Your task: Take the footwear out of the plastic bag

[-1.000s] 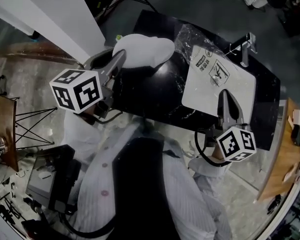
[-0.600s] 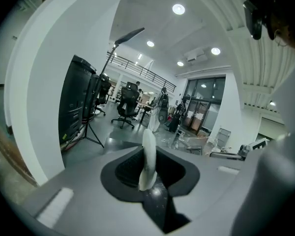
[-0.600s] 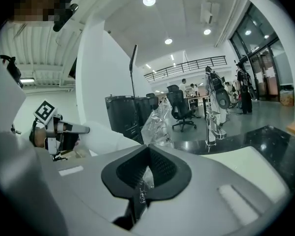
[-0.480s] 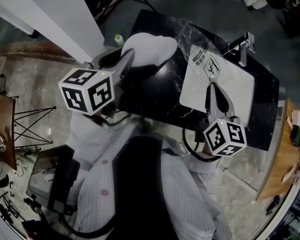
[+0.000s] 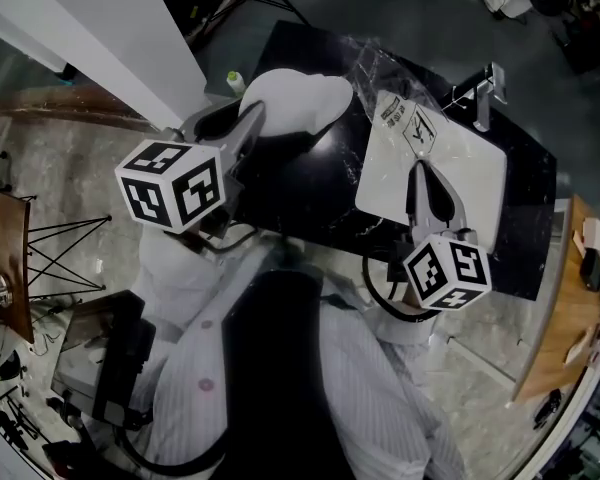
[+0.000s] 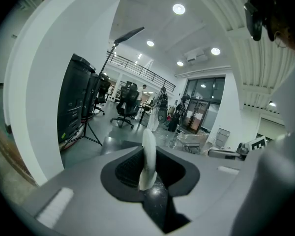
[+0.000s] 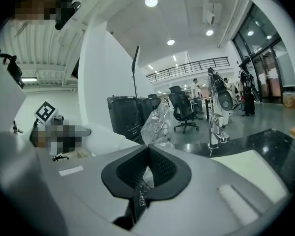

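In the head view a white slipper [image 5: 298, 100] hangs over the far left part of the black table [image 5: 300, 193]. My left gripper [image 5: 254, 120] is shut on its near edge, and the left gripper view shows that thin white edge [image 6: 148, 154] pinched between the jaws. To the right of the slipper lies the clear plastic bag [image 5: 450, 158] with a white printed panel. Its crumpled open end [image 5: 372, 66] points toward the slipper, a short gap apart. My right gripper [image 5: 427, 175] is shut on the bag's film [image 7: 146, 173].
A metal stand [image 5: 485, 93] sits at the table's far right edge. A white column [image 5: 110, 38] runs along the upper left, with a small green-capped bottle [image 5: 237, 78] near it. There is a wooden bench [image 5: 565, 313] on the right and a tripod [image 5: 55, 258] on the left.
My left gripper has carried the slipper a little to the right. The right gripper has moved left and further onto the bag, and the bag has turned and shifted left with it.
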`<state>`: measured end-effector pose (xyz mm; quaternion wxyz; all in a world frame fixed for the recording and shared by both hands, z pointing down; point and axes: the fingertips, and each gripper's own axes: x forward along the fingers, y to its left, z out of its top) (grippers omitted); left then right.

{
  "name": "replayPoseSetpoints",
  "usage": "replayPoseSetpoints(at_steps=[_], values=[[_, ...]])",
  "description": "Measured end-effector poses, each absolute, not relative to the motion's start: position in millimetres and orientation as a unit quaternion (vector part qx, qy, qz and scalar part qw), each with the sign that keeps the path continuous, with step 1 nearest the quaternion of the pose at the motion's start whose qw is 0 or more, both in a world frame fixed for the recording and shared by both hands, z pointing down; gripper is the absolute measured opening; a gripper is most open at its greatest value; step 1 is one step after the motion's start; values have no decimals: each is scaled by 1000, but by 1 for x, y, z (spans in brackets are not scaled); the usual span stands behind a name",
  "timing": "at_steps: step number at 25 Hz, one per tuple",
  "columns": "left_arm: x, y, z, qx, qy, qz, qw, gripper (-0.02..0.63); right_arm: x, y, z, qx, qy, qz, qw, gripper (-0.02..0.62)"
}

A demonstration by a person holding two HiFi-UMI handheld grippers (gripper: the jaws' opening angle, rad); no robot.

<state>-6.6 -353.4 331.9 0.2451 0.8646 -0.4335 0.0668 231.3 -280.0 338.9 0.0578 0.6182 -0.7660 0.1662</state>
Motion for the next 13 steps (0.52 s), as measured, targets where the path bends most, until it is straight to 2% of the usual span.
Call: replayPoseSetpoints(at_steps=[13], values=[[-10, -353, 336, 867, -425, 65, 253, 64, 226, -278, 341, 619, -765, 170, 57, 12]])
